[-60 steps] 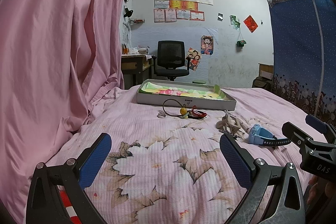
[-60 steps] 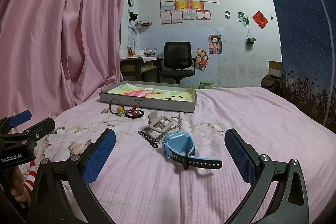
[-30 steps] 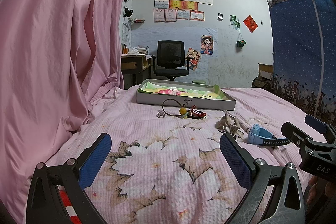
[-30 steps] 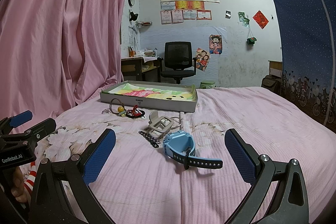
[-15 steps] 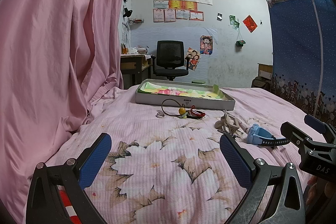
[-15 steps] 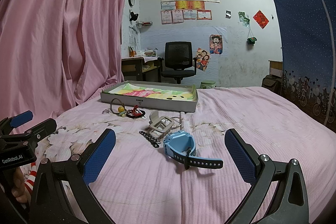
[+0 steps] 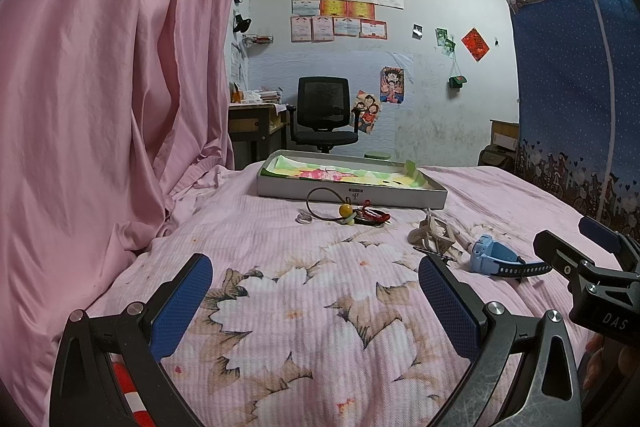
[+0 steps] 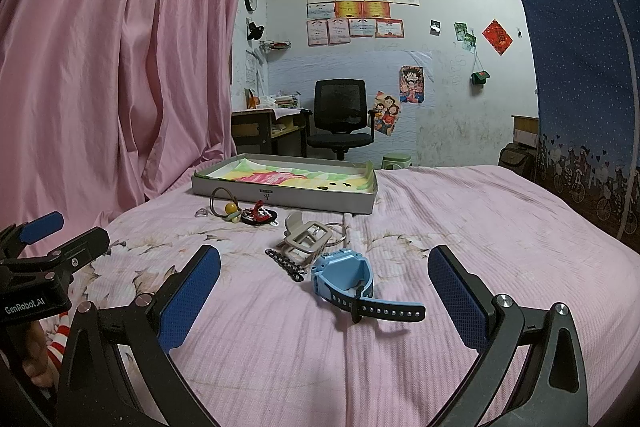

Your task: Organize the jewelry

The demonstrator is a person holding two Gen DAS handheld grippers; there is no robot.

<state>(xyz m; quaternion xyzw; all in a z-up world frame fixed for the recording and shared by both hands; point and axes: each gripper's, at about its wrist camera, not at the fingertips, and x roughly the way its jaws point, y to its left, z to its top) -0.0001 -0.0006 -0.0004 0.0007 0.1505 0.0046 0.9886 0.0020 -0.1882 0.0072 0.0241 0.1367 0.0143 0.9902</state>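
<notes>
left gripper (image 7: pixel 316 291): jaws wide apart, empty, above the bed (image 7: pixel 300 267)
right gripper (image 8: pixel 324 291): jaws wide apart, empty
blue watch (image 8: pixel 348 277): on the bed, near the tray (image 8: pixel 280 193), between the right jaws

The bedsheet (image 8: pixel 460 227) is pink with a flower pattern, the watch (image 8: pixel 346 277) is light blue, the tray (image 8: pixel 288 197) is grey, and the curtain (image 8: pixel 100 67) is pink.

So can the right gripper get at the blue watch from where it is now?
Probably yes: the right gripper is open, the blue watch lies on the bed just ahead between its fingers, and nothing stands between them.
</notes>
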